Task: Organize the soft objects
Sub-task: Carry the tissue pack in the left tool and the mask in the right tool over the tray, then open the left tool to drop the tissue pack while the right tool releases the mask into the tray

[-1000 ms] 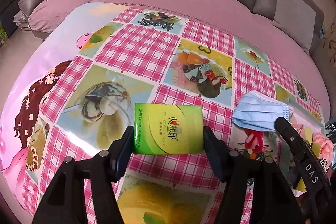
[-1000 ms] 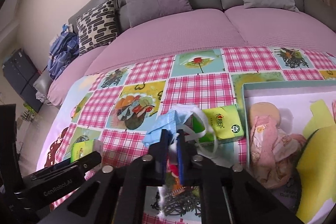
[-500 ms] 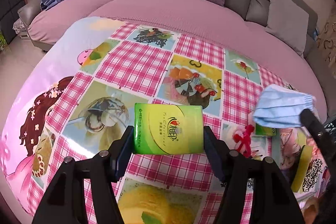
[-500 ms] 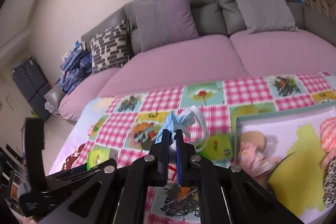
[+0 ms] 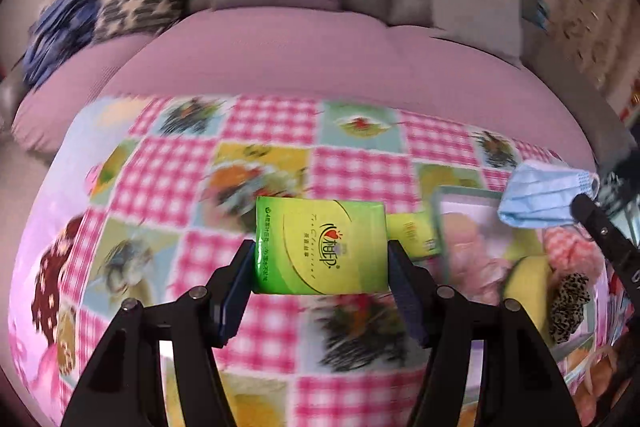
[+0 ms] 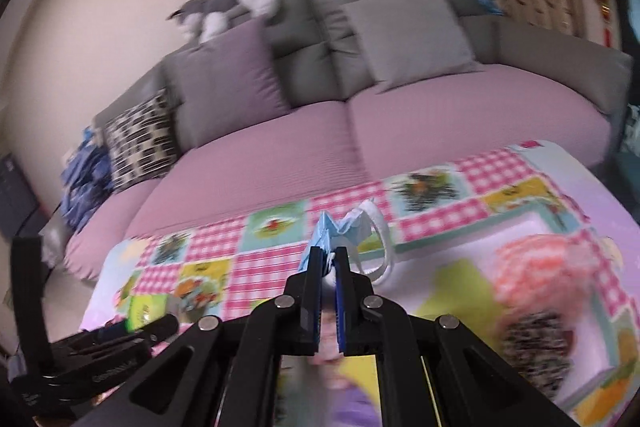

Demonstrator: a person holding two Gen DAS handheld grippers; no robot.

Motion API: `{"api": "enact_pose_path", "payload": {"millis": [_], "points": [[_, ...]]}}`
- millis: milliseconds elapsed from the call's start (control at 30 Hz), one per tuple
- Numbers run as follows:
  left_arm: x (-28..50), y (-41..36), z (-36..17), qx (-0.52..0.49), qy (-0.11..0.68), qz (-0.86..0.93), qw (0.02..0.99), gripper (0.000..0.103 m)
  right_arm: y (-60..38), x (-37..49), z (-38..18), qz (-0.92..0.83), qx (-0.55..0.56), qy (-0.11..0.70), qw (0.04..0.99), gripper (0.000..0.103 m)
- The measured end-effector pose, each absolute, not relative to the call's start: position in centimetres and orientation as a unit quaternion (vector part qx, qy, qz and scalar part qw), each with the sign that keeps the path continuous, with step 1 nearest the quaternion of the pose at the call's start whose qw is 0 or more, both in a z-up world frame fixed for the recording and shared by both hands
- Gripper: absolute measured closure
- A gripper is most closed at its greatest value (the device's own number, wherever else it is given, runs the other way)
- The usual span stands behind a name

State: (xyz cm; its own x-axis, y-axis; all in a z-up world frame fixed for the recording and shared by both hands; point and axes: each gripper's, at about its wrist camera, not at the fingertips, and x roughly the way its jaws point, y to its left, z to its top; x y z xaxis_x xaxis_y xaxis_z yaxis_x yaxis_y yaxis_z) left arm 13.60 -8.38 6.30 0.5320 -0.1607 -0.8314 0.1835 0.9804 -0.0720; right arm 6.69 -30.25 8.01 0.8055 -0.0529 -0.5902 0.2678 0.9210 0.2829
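- My left gripper (image 5: 321, 259), clamped on the flat green plastic tissue pack (image 5: 321, 247), had lifted it off the checked tablecloth (image 5: 168, 183).
- My right gripper (image 6: 329, 259), pinching the pleated blue paper face mask (image 6: 326, 231), had swung over, probably, the shallow teal-rimmed tray (image 6: 548, 215).

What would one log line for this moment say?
left tongs: shut on green tissue pack | right tongs: shut on blue face mask | both above table | box: partly filled
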Motion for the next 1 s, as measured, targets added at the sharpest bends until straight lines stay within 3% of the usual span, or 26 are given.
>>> {"api": "enact_pose_path", "payload": {"millis": [500, 1000], "points": [[12.9, -22.7, 5.3, 0.078, 0.436, -0.234, 0.865, 0.038, -39.0, 4.0, 5.8, -0.180, 0.195, 0.327, 0.907, 0.097], [13.6, -25.5, 1.8, 0.080, 0.454, -0.259, 0.849, 0.037, -40.9, 3.9, 2.3, -0.182, 0.221, 0.403, 0.869, 0.094]]}}
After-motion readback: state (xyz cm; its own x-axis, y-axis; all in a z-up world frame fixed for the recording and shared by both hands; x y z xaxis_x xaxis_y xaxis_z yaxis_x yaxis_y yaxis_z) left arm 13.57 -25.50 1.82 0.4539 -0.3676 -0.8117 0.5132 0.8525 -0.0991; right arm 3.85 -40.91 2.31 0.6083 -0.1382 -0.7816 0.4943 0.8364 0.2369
